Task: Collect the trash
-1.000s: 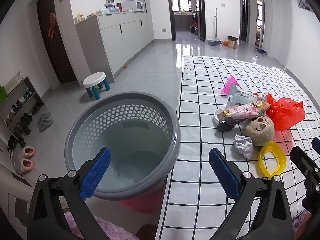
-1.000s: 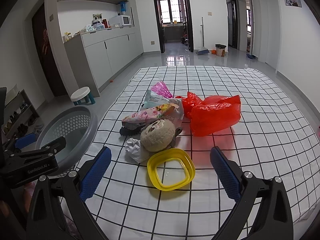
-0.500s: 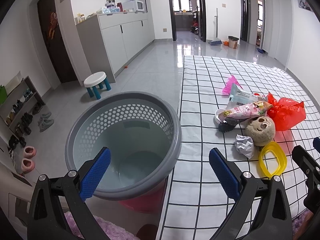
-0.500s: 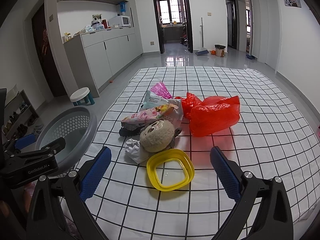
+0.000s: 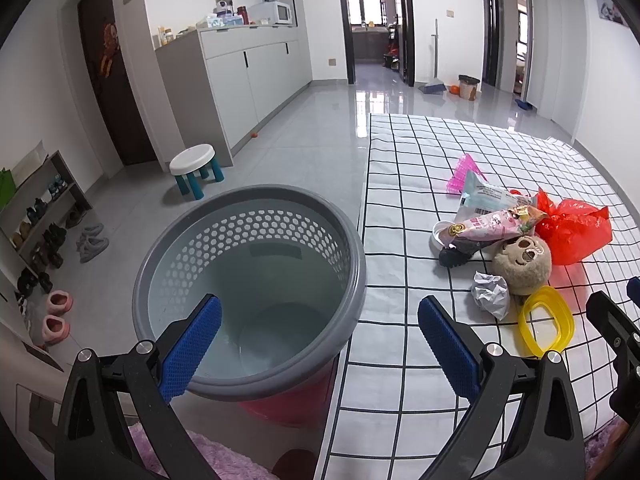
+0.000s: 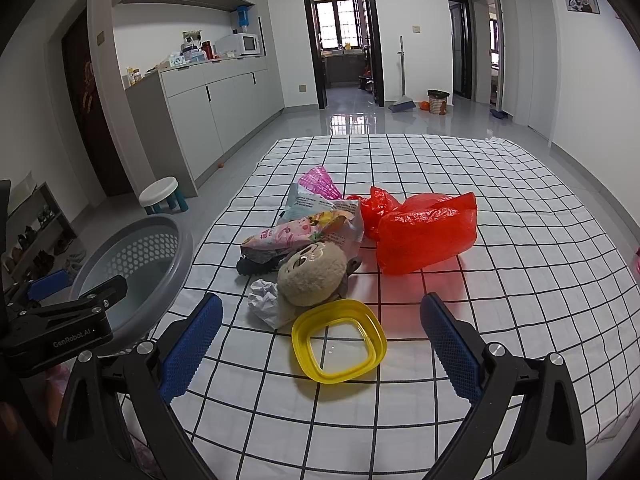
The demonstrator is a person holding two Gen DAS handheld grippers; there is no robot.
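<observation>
A heap of litter lies on the checked cloth (image 6: pixel 500 264): a red plastic bag (image 6: pixel 426 232), a pink snack wrapper (image 6: pixel 298 234), a pale blue packet (image 6: pixel 310 204), a crumpled paper ball (image 6: pixel 264 300) and a yellow ring-shaped lid (image 6: pixel 338 340). A plush toy (image 6: pixel 312 274) rests among them. My right gripper (image 6: pixel 320 350) stands open just short of the yellow lid, holding nothing. A grey perforated basket (image 5: pixel 248 280) sits beside the table's left edge. My left gripper (image 5: pixel 318 346) hangs open over its near rim, with nothing between its fingers.
A pink fluffy rug (image 5: pixel 224 460) lies below the basket. On the floor to the left stand a white stool (image 5: pixel 194 166) and a shoe rack (image 5: pixel 38 216). White cabinets (image 5: pixel 248 80) line the far left wall. A small bin (image 6: pixel 438 102) stands by the far doorway.
Both grippers have crept slightly forward; the basket and the litter look a little nearer. Nothing was gripped or released.
</observation>
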